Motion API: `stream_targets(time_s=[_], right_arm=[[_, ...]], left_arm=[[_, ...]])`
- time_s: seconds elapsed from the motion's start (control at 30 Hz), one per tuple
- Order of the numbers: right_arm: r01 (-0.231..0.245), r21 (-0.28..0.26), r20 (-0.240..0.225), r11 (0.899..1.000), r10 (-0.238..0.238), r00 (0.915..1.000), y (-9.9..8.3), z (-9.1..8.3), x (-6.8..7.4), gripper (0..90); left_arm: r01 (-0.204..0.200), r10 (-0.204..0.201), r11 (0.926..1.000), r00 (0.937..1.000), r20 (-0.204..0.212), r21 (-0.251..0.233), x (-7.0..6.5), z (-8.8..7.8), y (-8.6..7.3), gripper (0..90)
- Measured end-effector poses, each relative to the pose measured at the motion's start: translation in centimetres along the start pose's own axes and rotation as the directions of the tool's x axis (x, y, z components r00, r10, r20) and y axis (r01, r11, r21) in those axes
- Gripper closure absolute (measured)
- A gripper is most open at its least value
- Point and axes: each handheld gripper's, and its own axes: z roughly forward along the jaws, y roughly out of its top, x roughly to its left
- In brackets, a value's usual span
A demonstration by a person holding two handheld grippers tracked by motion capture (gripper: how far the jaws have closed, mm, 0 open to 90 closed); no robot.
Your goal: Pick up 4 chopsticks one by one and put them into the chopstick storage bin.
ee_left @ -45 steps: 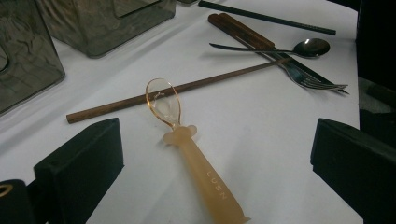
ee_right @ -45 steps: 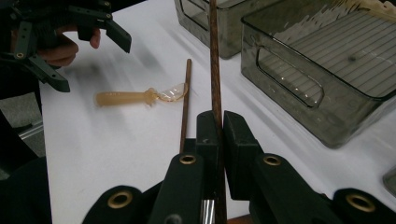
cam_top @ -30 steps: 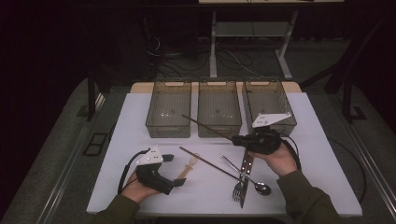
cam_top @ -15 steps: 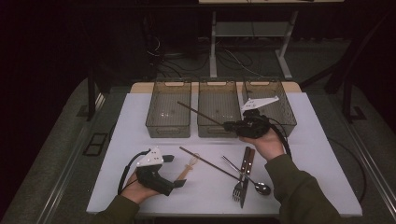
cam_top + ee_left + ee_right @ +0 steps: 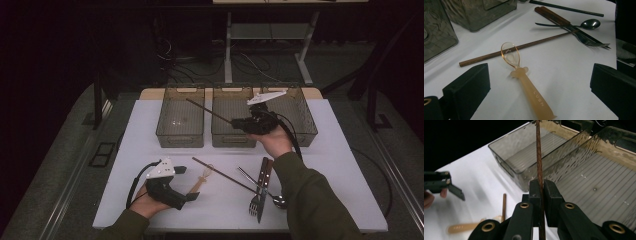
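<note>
My right gripper (image 5: 235,121) is shut on a thin brown chopstick (image 5: 210,111) and held above the middle tray (image 5: 231,139). The stick points back and left, over the left tray (image 5: 180,136). In the right gripper view the chopstick (image 5: 538,152) runs up from between the closed pads of my right gripper (image 5: 540,185). My left gripper (image 5: 186,183) rests open at the front left. A translucent amber spoon (image 5: 524,80) lies between the pads of my left gripper (image 5: 540,72), untouched. A second chopstick (image 5: 519,47) lies just beyond the spoon's bowl.
A third tray (image 5: 305,127) stands at the back right; all three look empty. A wooden-handled knife (image 5: 263,172), a fork (image 5: 254,205) and a dark metal spoon (image 5: 278,200) lie at the front right. The white table (image 5: 330,165) ends close to my hands.
My right gripper has carried its chopstick up and back from near the cutlery to above the middle tray. The left gripper has stayed in place.
</note>
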Motion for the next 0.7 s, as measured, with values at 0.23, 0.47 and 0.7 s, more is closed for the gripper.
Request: stream_targets(time_s=[0.23, 0.47, 0.7], right_arm=[[-0.020, 0.004, 0.021, 1.000, 0.020, 0.9996, 1.7, 1.5, -0.2, 85.0], [-0.031, 0.009, 0.042, 0.999, 0.031, 0.9986, 2.7, 3.5, 0.0, 84.9], [-0.029, 0.035, 0.075, 0.999, 0.026, 0.9968, 3.6, 5.6, 0.4, 84.9]], left_arm=[[0.005, -0.005, 1.0000, 1.0000, 0.001, -0.005, 0.0, 0.0, 0.0, 1.6], [0.010, -0.010, 0.9999, 0.9999, 0.005, -0.009, 0.0, -0.1, 0.0, 1.6], [0.005, -0.005, 1.0000, 1.0000, 0.008, -0.008, 0.1, -0.1, 0.0, 1.6]])
